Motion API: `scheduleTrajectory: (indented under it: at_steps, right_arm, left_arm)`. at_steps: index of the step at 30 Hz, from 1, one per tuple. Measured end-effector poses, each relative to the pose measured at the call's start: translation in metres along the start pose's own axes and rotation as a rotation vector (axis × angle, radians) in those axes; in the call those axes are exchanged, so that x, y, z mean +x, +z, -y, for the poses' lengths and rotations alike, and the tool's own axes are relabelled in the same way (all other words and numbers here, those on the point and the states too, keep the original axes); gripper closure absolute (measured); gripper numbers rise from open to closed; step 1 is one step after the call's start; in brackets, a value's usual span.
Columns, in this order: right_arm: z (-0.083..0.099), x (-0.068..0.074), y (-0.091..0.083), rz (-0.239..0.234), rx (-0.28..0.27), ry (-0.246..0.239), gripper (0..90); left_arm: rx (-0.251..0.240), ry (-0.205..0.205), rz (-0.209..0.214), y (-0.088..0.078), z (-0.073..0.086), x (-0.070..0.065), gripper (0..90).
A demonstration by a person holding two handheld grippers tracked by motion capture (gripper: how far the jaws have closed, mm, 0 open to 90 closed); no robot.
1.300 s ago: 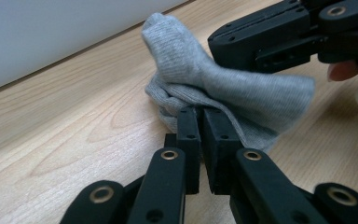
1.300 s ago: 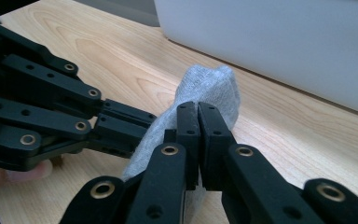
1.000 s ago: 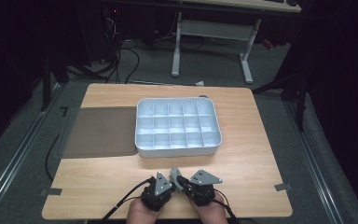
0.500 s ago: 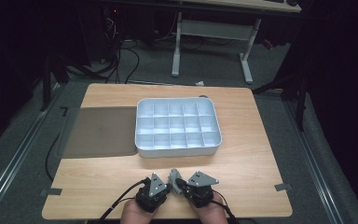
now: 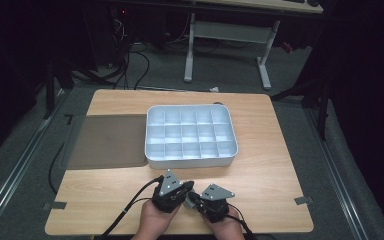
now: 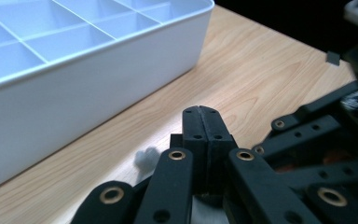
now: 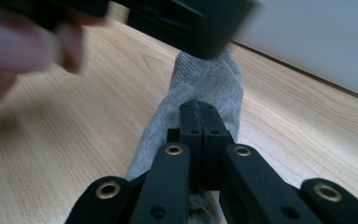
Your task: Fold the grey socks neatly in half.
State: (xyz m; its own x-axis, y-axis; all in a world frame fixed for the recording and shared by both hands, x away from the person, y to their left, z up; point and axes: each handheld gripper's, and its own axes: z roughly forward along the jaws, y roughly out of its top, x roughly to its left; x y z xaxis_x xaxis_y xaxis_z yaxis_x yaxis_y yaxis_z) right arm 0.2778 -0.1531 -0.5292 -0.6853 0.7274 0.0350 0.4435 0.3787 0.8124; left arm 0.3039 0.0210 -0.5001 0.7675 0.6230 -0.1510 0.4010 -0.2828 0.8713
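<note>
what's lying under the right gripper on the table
A grey sock lies on the table under the right gripper, whose shut jaws cover its middle. Its far end passes beneath the left gripper, so that end and the near end are hidden.

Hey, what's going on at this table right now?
A person sits at a wooden table with a gripper in each hand, both near the front edge. The right gripper is shut, with a grey sock under and around its jaws; whether it pinches the sock is hard to tell. The left gripper is shut too, with a bit of pale fabric beside it. Beyond them stands a white divided tray, its compartments apparently empty, with a dark mat beside it.
</note>
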Motion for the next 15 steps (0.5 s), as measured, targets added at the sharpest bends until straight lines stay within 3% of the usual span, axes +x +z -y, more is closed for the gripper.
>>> scheduleTrajectory:
  at_steps: [2,6,15]
  right_arm:
    - [0.0,0.001,0.0,-0.001,-0.001,0.001,90.0]
    - [0.0,0.0,-0.001,-0.006,0.002,0.005,90.0]
    - [0.0,0.001,-0.001,-0.001,-0.003,0.007,90.0]
  left_arm:
    - [0.037,0.004,-0.011,0.007,0.004,0.002,90.0]
    - [0.067,-0.04,-0.03,0.009,0.017,0.016,90.0]
    - [0.051,-0.034,-0.039,0.009,0.025,0.018,90.0]
